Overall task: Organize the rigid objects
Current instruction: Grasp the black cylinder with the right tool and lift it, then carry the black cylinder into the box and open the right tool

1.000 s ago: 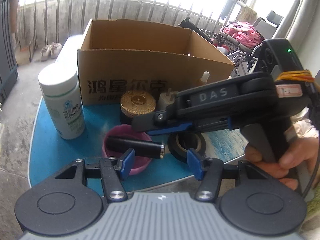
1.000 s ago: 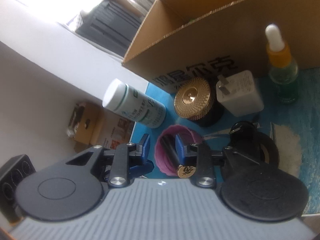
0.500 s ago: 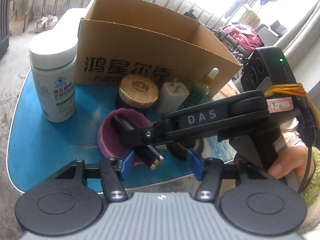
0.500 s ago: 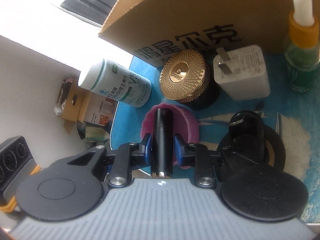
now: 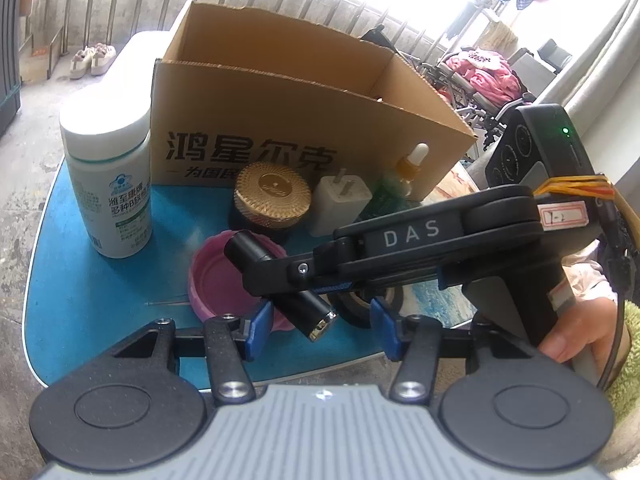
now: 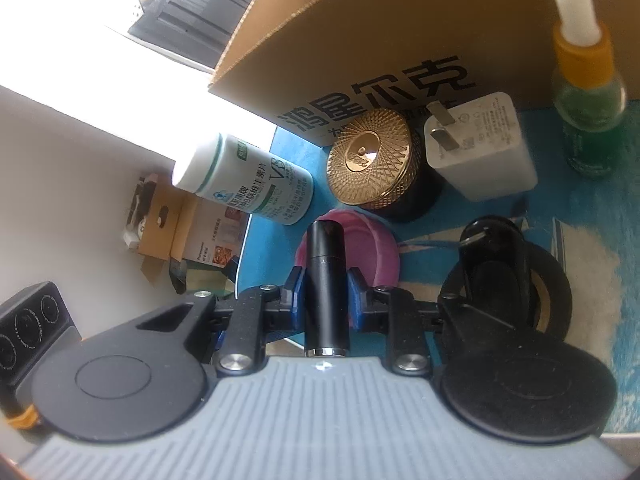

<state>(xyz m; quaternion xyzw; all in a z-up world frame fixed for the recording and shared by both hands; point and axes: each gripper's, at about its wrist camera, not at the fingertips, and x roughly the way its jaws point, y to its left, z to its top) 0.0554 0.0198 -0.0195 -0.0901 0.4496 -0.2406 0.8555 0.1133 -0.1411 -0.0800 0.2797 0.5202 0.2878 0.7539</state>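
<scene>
Left wrist view showed one cardboard box (image 5: 304, 128) standing open-topped at the back of a blue table (image 5: 80, 288), its inside hidden from this angle. In front of it stood one white pill bottle (image 5: 108, 184), one gold-lidded jar (image 5: 272, 196), one white charger plug (image 5: 340, 208) and one dropper bottle (image 5: 404, 176), the last partly hidden. One pink lid (image 5: 224, 284) lay open side up nearer the camera, and one black tape roll (image 5: 356, 308) showed just beside it, mostly covered. The right gripper (image 5: 276, 276) reached in from the right, held by a hand (image 5: 576, 328), and was clamped on one black tube (image 5: 280, 284), which hung tilted over the pink lid with its metal end toward the camera. The left gripper (image 5: 318, 328) had its blue pads apart and closing, with nothing pressed between them; the tube's metal end sat just ahead of the gap. Right wrist view counted the same six loose things: the pill bottle (image 6: 248, 184), the jar (image 6: 372, 156), the plug (image 6: 480, 148), the dropper bottle (image 6: 588, 92), the pink lid (image 6: 372, 244) and the tape roll (image 6: 520, 276), with a black object resting inside its ring. The right gripper (image 6: 326, 296) gripped the black tube (image 6: 326, 280) from both sides, the tube running straight out over the pink lid. The box (image 6: 400, 32) filled the top, its contents out of sight.
</scene>
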